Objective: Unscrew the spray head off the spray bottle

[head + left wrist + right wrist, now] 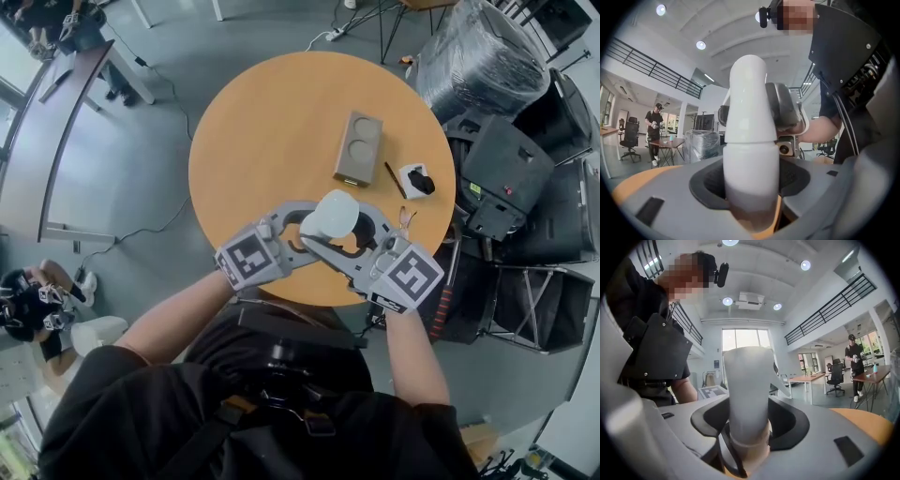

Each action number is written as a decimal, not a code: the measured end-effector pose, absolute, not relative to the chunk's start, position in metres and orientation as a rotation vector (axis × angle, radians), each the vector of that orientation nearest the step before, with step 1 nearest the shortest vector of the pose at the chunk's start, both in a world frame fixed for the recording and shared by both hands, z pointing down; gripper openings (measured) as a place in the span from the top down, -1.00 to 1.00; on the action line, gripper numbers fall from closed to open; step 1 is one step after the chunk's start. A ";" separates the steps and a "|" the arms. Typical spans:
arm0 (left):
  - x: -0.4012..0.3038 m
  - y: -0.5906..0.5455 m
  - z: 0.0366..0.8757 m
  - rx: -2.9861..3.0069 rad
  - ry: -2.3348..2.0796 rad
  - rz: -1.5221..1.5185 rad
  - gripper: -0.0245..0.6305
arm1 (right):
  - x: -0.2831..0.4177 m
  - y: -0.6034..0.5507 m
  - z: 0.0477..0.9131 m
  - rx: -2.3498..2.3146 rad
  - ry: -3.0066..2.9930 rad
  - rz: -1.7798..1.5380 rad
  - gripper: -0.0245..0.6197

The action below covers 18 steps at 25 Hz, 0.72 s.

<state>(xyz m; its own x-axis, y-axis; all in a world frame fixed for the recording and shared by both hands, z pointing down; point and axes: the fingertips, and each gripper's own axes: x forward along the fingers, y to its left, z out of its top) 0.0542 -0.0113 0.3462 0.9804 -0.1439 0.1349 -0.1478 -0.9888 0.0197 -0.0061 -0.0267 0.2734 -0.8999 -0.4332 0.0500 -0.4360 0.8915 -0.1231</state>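
Our left gripper [302,225] is clamped on the white plastic spray bottle [330,216], its dark pads pressing the glossy part below a seam [751,143]. Our right gripper [352,234] faces it from the other side and pinches the same bottle just above a thin ring [746,442], with a small spout-like piece jutting out beside that grip. The bottle hangs in the air between the two grippers and touches nothing else. The near edge of the round orange table [244,122] lies below it. We cannot tell for certain which grip sits on the spray head. Going by the ring and spout, we judge it to be the right one.

To unscrew well, we should hold one gripper as a fixed anchor and roll only the other about the bottle's long axis, keeping both in line so the thread does not bind. The glossy plastic will likely slip, so we want firm pressure and short turns with a fresh grip between them. Beyond the bottle, well apart from it, lies a tan rectangular block with two round hollows [358,148]. It is out of our way.
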 end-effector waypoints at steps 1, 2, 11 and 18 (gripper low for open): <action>0.053 -0.015 0.346 3.090 -0.273 0.217 0.02 | -0.006 -0.029 0.274 0.724 -3.025 0.217 0.07; 0.051 -0.019 0.346 3.084 -0.331 0.228 0.02 | -0.007 -0.032 0.274 0.755 -3.011 0.231 -0.03; 0.036 -0.056 0.350 2.980 -0.778 0.274 0.02 | -0.006 -0.058 0.272 1.260 -2.830 0.273 -0.13; 0.036 -0.052 0.343 2.990 -0.733 0.226 0.02 | -0.009 -0.059 0.263 1.268 -2.853 0.211 0.17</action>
